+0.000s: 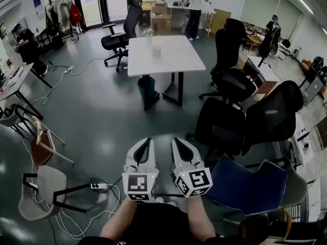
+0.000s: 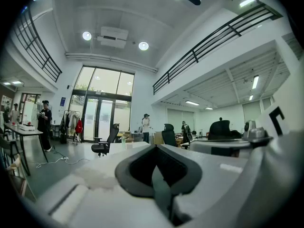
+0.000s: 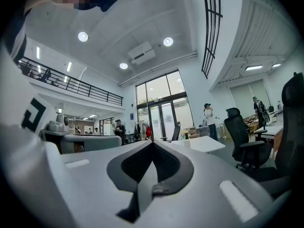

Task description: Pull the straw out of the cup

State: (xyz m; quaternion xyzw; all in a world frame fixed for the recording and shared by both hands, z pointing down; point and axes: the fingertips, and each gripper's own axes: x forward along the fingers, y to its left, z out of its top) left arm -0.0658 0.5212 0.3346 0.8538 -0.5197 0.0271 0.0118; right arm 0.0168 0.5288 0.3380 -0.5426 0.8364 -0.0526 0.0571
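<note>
A pale cup [image 1: 156, 51] stands on the white table [image 1: 173, 60] far across the room; no straw can be made out at this distance. Beside it is a taller vessel with something green in it [image 1: 148, 35]. Both grippers are held close to the person's body, side by side and pointing level toward the table. My left gripper [image 1: 147, 142] [image 2: 154, 148] is shut with nothing between its pads. My right gripper [image 1: 177, 142] [image 3: 153, 144] is shut and empty too. The white table [image 3: 202, 144] shows small in the right gripper view.
Black office chairs [image 1: 240, 121] and a blue-cushioned chair [image 1: 250, 185] stand at right. A grey chair [image 1: 43, 190], a wooden chair [image 1: 43, 144] and floor cables [image 1: 99, 186] lie at left. A blue bin [image 1: 146, 88] sits under the table. People stand further back.
</note>
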